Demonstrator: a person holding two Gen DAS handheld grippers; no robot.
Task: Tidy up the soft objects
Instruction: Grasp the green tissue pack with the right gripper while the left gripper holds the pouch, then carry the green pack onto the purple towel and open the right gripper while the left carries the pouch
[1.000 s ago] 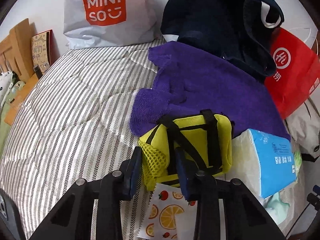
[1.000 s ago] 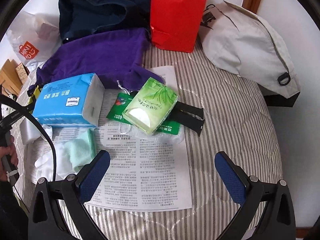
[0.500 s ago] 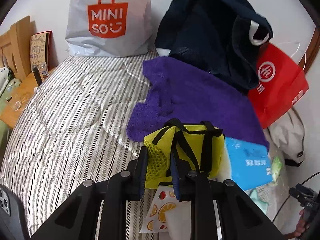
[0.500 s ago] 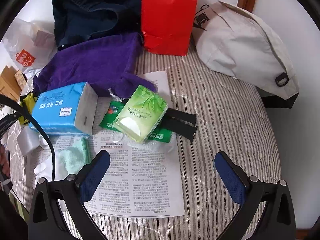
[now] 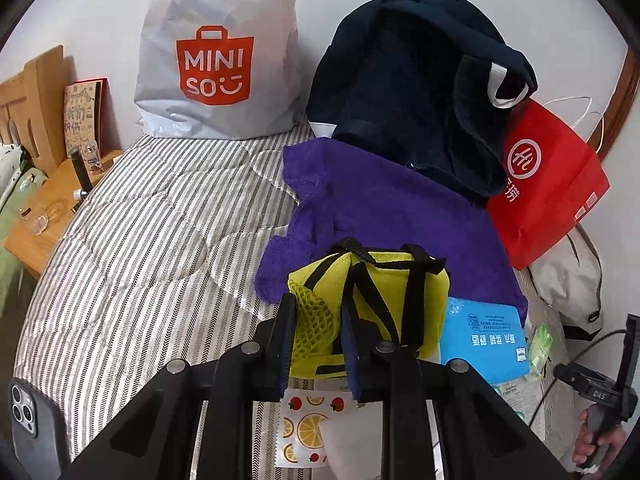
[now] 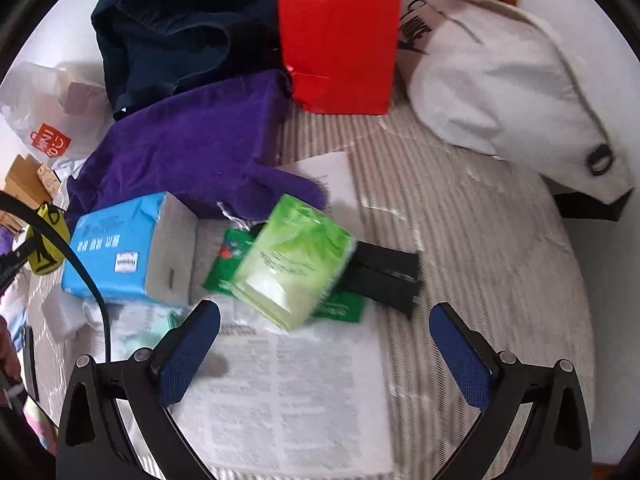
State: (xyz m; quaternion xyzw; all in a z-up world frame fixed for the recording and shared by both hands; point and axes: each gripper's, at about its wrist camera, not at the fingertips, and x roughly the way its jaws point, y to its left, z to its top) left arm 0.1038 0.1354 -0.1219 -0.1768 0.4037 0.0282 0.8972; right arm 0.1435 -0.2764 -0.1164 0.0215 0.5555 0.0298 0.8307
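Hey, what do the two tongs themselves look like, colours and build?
Both match: the left tongs and right tongs have black angular plastic frames with silver screws and two fingers faced with blue textured pads. A black cable runs nearby. No readable markings.

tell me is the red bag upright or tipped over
Upright. The red bag stands on its base on the striped bed, rising straight up against the wall, beside the navy bag. Its top edge is out of frame.

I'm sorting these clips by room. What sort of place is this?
Probably a bedroom: things lie on a striped quilt, with a wooden bedside table beside it and shopping bags against the wall.
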